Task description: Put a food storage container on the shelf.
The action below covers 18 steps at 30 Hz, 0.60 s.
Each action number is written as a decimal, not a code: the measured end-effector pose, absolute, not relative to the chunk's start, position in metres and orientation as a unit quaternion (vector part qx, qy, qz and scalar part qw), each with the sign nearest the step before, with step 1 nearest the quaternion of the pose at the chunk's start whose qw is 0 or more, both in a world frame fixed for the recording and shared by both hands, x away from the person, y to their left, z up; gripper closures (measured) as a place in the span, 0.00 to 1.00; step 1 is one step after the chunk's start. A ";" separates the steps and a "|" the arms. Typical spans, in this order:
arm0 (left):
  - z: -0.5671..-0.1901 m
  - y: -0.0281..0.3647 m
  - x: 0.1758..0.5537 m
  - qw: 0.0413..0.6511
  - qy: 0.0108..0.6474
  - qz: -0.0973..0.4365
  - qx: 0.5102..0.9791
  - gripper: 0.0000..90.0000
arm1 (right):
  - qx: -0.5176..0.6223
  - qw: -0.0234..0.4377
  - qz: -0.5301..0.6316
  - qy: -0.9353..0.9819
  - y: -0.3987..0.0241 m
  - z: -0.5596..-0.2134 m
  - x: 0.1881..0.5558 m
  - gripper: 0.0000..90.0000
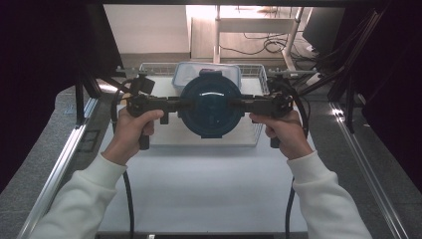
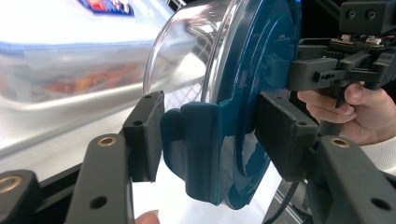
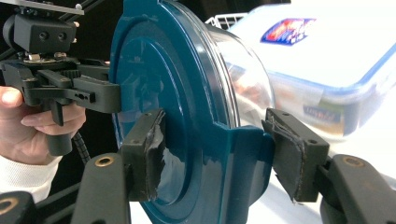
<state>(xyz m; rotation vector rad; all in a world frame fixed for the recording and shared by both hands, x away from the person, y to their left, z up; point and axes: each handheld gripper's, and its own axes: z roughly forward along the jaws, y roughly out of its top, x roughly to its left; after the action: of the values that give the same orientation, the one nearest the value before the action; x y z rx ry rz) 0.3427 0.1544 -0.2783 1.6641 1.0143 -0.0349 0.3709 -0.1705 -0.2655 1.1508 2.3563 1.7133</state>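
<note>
Both tools gripping blue-lidded round container, contents unclear

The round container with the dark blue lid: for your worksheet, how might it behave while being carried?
The round container looks rigid, so it probably won't flex. Its clear bowl seems smooth, likely slippery. Gripped only at opposite latch tabs, it could pivot.

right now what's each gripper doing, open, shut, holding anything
Left gripper: shut on the round container, at a clasp on its blue lid.
Right gripper: shut on the same container, at the opposite clasp.
</note>
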 end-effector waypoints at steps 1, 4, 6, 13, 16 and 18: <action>-0.276 0.155 0.345 0.563 0.431 -0.014 0.705 0.48 | 0.367 0.006 0.548 0.752 -0.170 -0.263 0.373 0.44; -0.268 0.156 0.351 0.563 0.431 -0.015 0.705 0.48 | 0.367 0.006 0.547 0.752 -0.169 -0.255 0.379 0.44; -0.263 0.157 0.355 0.563 0.431 -0.014 0.705 0.48 | 0.367 0.006 0.546 0.753 -0.168 -0.250 0.383 0.44; -0.244 0.163 0.371 0.569 0.427 -0.013 0.703 0.48 | 0.367 0.007 0.547 0.752 -0.163 -0.230 0.396 0.44; -0.236 0.166 0.381 0.570 0.426 -0.012 0.703 0.48 | 0.369 0.006 0.547 0.752 -0.161 -0.224 0.404 0.44; -0.233 0.167 0.389 0.572 0.424 -0.015 0.702 0.48 | 0.370 0.008 0.547 0.751 -0.160 -0.218 0.411 0.44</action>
<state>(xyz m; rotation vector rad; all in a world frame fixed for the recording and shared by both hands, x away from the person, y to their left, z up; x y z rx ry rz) 0.3891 0.1673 -0.2330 1.6460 0.9946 -0.0347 0.4109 -0.1596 -0.2182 1.1572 2.3486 1.7086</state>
